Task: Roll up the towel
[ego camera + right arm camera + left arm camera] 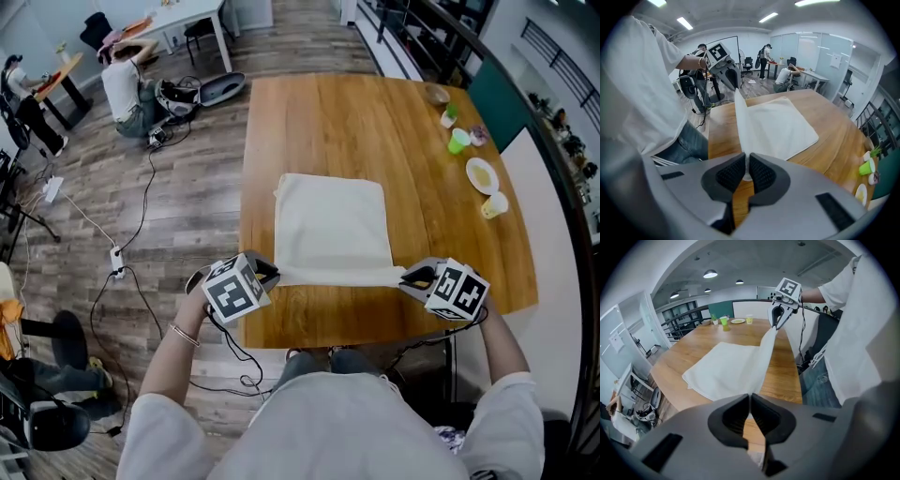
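A cream towel (330, 225) lies spread on the wooden table (375, 112), its near edge lifted off the wood and stretched taut between both grippers. My left gripper (270, 275) is shut on the towel's near left corner. My right gripper (407, 277) is shut on the near right corner. In the left gripper view the towel (736, 366) runs up from my left gripper's jaws (750, 404) to the right gripper (774, 324). The right gripper view shows the towel (778, 126) rising from my right gripper's jaws (746, 169) to the left gripper (735, 84).
At the table's far right edge stand a green cup (457, 141), a plate (482, 175), a yellow cup (492, 206) and a small bowl (436, 94). Cables (141, 216) trail over the floor at left, where a person (127, 89) sits.
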Demonstrator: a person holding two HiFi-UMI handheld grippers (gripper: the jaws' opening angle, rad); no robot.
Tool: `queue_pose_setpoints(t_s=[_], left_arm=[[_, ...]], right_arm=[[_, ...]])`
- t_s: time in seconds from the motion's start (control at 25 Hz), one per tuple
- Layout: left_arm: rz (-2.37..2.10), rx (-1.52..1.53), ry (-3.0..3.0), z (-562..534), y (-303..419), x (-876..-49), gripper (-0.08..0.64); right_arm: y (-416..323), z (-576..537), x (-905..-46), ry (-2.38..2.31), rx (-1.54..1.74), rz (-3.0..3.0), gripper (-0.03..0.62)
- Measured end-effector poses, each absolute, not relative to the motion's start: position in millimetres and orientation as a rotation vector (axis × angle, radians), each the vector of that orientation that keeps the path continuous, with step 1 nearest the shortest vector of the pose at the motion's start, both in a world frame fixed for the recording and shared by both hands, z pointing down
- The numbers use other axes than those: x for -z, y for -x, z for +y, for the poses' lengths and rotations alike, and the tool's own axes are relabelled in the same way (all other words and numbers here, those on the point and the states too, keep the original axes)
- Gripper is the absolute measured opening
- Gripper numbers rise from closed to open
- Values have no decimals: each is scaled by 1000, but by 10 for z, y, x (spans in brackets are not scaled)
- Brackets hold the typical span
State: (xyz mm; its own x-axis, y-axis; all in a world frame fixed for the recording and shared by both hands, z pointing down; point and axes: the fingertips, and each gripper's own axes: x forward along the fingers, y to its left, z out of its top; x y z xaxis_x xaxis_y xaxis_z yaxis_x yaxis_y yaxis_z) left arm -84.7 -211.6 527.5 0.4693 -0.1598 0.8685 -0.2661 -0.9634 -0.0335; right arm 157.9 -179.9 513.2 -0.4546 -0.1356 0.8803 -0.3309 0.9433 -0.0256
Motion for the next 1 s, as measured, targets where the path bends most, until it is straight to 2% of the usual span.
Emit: queue_pose_setpoints(t_s=[0.56, 1.0], left_arm=[[-538, -1502, -2465, -3244, 815, -5773, 20], [-624, -1500, -2365, -3558, 796, -6167, 21]], right_arm=[[-1620, -3008, -5634, -406, -301, -1998, 27], [-1680, -3390, -6030, -490, -385, -1972, 41]])
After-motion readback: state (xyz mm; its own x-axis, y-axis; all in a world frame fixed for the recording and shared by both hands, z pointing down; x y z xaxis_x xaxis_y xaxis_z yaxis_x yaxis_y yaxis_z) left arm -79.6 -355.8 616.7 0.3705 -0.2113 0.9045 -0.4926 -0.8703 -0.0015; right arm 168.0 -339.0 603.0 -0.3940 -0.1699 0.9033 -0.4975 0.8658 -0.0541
